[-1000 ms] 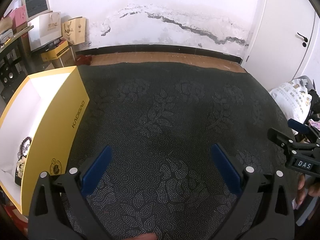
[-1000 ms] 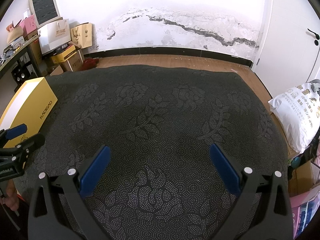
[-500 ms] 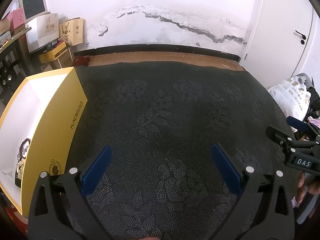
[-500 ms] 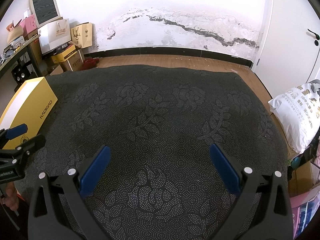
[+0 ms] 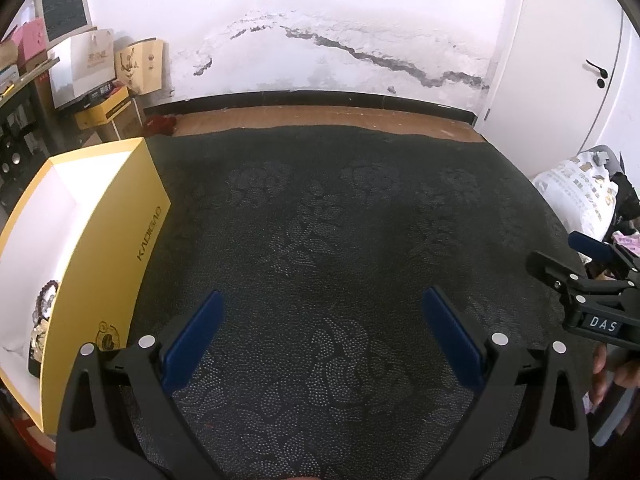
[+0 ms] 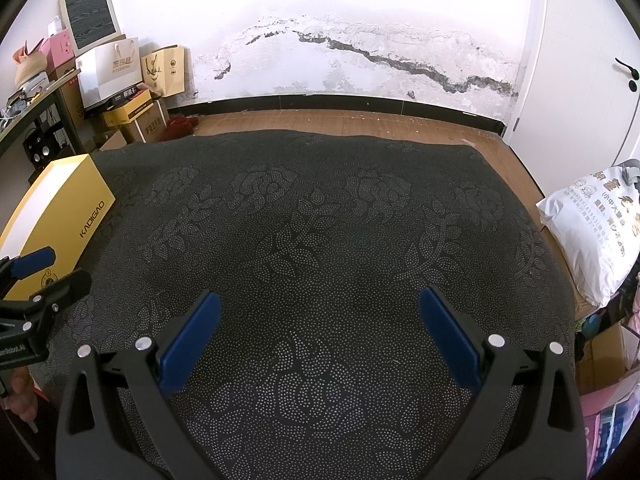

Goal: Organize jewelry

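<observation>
- A dark beaded bracelet (image 5: 45,300) and a pale, gold-toned piece (image 5: 37,340) are seen inside the yellow box (image 5: 120,248), against its near-right wall, on a white lining.
- The box is set at the left edge of a black, dot-embossed floral cloth (image 5: 340,240).
- The left gripper (image 5: 320,336) and the right gripper (image 6: 318,334) are held spread wide, blue-padded, with nothing grasped.

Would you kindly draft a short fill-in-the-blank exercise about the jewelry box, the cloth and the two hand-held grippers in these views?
1. The open box on the cloth has outer walls coloured ____.
2. The beaded bracelet lies ____ the box.
3. Both the left hand-held gripper and the right hand-held gripper have their jaws ____, holding nothing.
4. The dark cloth carries a dotted pattern of ____.

Missing words: yellow; inside; open; flowers
</observation>
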Demonstrator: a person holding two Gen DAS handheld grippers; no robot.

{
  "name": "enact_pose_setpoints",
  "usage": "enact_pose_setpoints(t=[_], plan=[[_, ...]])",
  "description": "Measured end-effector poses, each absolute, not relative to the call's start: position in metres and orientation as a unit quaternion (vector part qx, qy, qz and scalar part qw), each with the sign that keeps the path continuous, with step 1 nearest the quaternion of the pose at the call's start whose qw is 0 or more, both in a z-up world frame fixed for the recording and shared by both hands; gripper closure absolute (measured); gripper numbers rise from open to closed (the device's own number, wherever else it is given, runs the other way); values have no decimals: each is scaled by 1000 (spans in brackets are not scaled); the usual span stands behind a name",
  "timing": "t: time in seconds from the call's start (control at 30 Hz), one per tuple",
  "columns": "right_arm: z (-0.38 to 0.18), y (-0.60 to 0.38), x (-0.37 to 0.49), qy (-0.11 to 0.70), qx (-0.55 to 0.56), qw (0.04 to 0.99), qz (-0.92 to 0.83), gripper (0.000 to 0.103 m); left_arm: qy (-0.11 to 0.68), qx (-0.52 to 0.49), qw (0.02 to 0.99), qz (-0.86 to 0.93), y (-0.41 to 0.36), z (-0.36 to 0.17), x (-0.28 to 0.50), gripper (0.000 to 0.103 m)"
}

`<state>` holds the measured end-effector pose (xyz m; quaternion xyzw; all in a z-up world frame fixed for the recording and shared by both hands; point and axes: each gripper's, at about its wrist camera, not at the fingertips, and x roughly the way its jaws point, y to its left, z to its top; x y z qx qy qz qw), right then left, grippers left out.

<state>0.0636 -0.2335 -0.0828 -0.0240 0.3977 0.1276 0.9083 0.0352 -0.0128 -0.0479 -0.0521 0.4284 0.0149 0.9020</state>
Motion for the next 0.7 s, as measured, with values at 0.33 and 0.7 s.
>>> enact_pose_setpoints(t=[0.33, 0.7], plan=[[-82, -233, 64, 397, -25, 909, 128, 7, 412, -75, 907, 36, -8, -45, 29, 6], [-82, -233, 64, 397, -23, 909, 128, 7, 406, -37, 911, 67, -15, -44, 31, 6]])
